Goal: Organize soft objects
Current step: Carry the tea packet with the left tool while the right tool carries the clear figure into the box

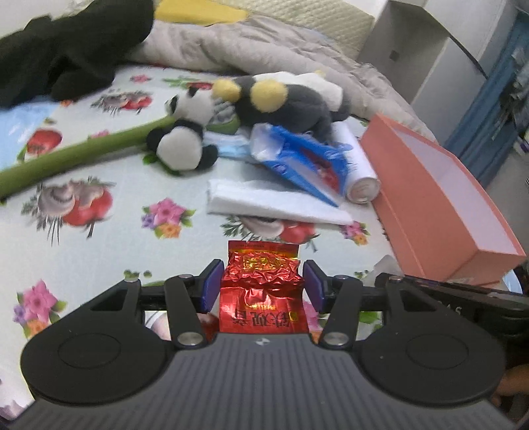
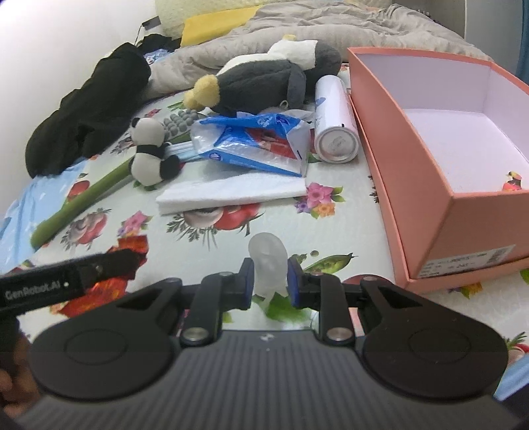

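Where the left gripper point(image 1: 261, 286) reaches forward, its blue fingers point(image 1: 211, 286) are clamped on a red foil packet point(image 1: 263, 291), one pad on each side, the crinkled packet standing upright between them above the bed sheet point(image 1: 115, 231). The right gripper point(image 2: 267, 284) has its fingers point(image 2: 246, 284) pressed on a cloudy, translucent soft lump point(image 2: 267, 264) whose rounded top rises above the pads. In the right wrist view the left gripper's black arm and the red packet show at the left edge.

Beyond the fingers on the flowered sheet lies a folded white cloth point(image 1: 274, 203). Just past it sits a blue and white plastic bag point(image 1: 304, 165), with a white can point(image 1: 358, 172) on its side beside it, its end facing the cameras. The can lies close along the wall of an open pink box point(image 2: 396, 139), which has a white inside and a small colourful item in its near corner.

Left of the bag a small panda toy point(image 1: 185, 139) sits against a long green stalk point(image 1: 76, 158). Behind the bag lies a larger grey and white plush point(image 1: 287, 99) with yellow feet. Farther back are a black garment point(image 1: 66, 56) on the left, a rumpled grey quilt point(image 1: 248, 43), and a yellow cushion point(image 2: 215, 23).
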